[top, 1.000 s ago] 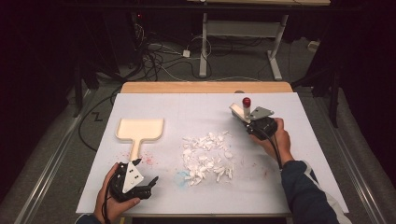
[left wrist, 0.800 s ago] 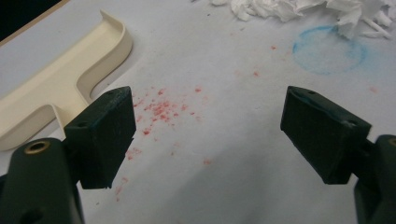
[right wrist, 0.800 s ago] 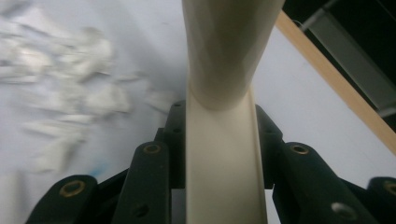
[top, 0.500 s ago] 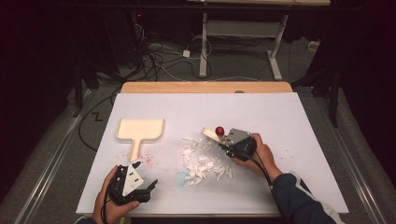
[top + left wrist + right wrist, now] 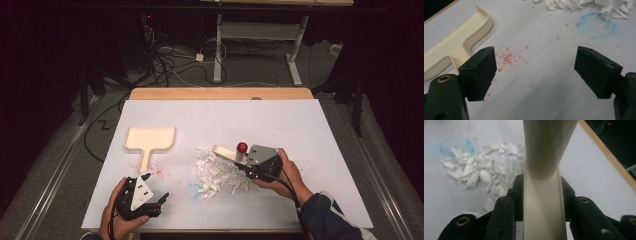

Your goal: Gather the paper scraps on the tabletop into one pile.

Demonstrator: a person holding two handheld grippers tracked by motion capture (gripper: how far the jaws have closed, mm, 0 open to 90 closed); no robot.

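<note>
- Paper scraps (image 5: 216, 174) are lying in one loose white heap near the middle of the worktop (image 5: 300, 125), with a faint blue ring (image 5: 594, 25) marked on the sheet at the heap's near edge; red specks (image 5: 509, 58) are scattered between the ring and the dustpan
- One cream dustpan (image 5: 149, 141) is resting flat, left of the heap and apart from it, its handle pointing toward the person
- One cream brush (image 5: 226, 152) with a red knob (image 5: 242, 147) is sitting in the right claw (image 5: 239, 165); the jaws are pressing on both sides of its handle (image 5: 542, 202), and its far end is reaching over the heap's upper right part
- Two claws are working here; the left claw (image 5: 159, 201) is resting near the front left edge with its jaws spread wide, nothing between them
- Broad bare sheet is lying open behind the heap and to its right; the wooden rear edge (image 5: 220, 93) is well apart from everything
- Compared with a second ago, the right claw has travelled from the far right corner down to the heap; the left claw is staying put
</note>
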